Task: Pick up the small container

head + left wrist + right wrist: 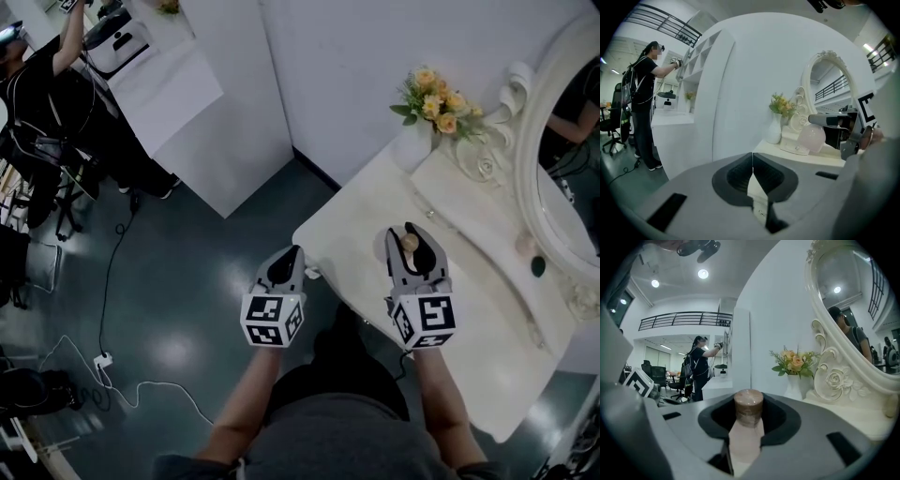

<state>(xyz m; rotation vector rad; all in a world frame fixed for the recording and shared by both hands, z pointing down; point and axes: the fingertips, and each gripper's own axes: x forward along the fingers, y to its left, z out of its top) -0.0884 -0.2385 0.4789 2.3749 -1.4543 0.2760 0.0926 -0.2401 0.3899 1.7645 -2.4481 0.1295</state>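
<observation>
The small container (410, 243) is a pale pink bottle with a brown cap (748, 405). It stands between the jaws of my right gripper (412, 234), which is shut on it and holds it above the white dressing table (366, 225). In the left gripper view its rounded pink body (812, 138) shows beside the right gripper (834, 123). My left gripper (291, 253) is to the left of the table's corner, over the floor. Its jaws are shut on nothing (753, 164).
A white vase of yellow flowers (433, 98) stands at the table's back, next to an ornate oval mirror (562, 141). Two small items (532, 255) lie near the mirror's base. A person (37, 84) works at a white shelf far left; cables (112, 366) cross the floor.
</observation>
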